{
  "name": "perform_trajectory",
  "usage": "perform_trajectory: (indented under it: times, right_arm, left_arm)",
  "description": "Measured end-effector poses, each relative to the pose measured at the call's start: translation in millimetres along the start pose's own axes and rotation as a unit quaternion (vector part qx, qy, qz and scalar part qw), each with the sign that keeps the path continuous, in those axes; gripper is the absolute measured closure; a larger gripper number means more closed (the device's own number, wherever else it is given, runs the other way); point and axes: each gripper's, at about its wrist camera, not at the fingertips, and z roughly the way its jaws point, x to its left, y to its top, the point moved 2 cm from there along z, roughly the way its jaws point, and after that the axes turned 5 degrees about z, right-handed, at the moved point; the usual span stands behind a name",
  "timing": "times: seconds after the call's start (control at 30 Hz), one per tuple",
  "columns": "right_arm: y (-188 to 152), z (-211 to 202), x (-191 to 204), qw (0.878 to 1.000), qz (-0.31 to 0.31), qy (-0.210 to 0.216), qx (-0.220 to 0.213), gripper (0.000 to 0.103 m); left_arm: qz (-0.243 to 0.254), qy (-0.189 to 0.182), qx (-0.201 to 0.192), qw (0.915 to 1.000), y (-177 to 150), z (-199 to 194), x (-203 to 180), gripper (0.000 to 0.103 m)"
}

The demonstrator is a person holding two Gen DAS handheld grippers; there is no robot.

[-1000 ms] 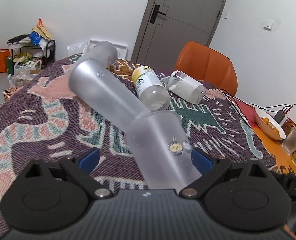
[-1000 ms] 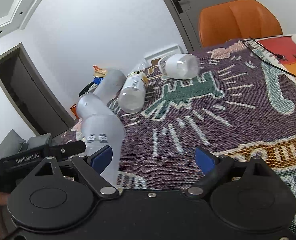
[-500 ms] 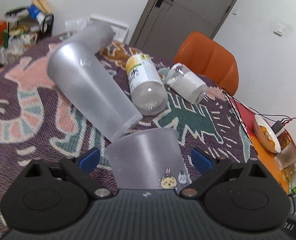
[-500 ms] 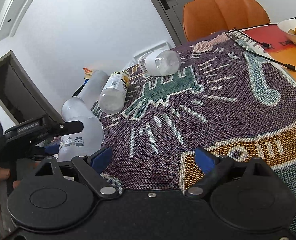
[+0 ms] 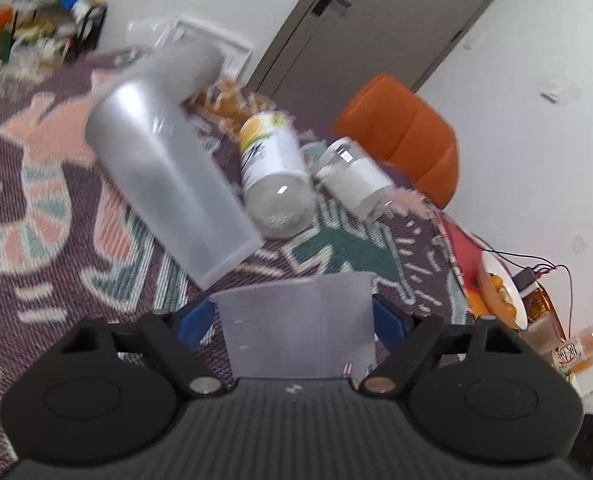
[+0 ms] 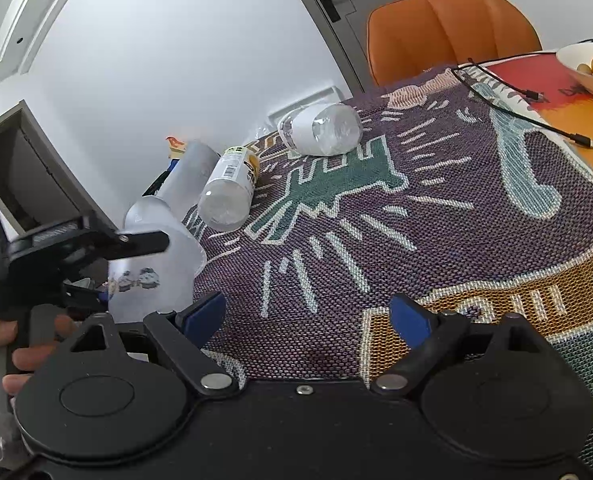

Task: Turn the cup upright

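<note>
A desk is seen covered by a woven purple cloth patterned in pink, green and white. At far left a cluttered shelf rack stands against a white wall; a grey door and an orange chair are set further right. At the desk's right edge, a bowl of fruit and a black cable are found.

On the cloth, from left to right, a tall frosted tumbler is seen lying on its side, then a yellow-labelled bottle and a white-labelled bottle, both also lying down.

The frosted cup is held between the blue pads of the left tool, gripped on both sides, its rim facing up and away from the camera. In the right wrist view the same cup, with small cartoon stickers, is seen at far left, roughly upright, clamped in that tool beside the desk's near-left part.

The right tool is held wide, with nothing between its pads, over the cloth, well apart from the cup.
</note>
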Motion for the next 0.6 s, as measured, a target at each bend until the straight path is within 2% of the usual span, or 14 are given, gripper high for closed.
perform_trajectory:
  times: [0.23, 0.4, 0.6]
  right_arm:
    - [-1, -6, 14, 1.0, -0.016, 0.007, -0.005, 0.013]
    - [-2, -10, 22, 1.0, -0.025, 0.008, -0.009, 0.013]
    - [-2, -15, 29, 0.999, -0.033, 0.007, -0.014, 0.013]
  left_arm:
    - [0.059, 0.006, -0.065, 0.9961, 2, -41, -19, 0.021]
    - [0.104, 0.024, -0.111, 0.9881, -3, -61, -32, 0.021]
    - [0.149, 0.031, -0.142, 0.9781, -9, -78, -41, 0.021]
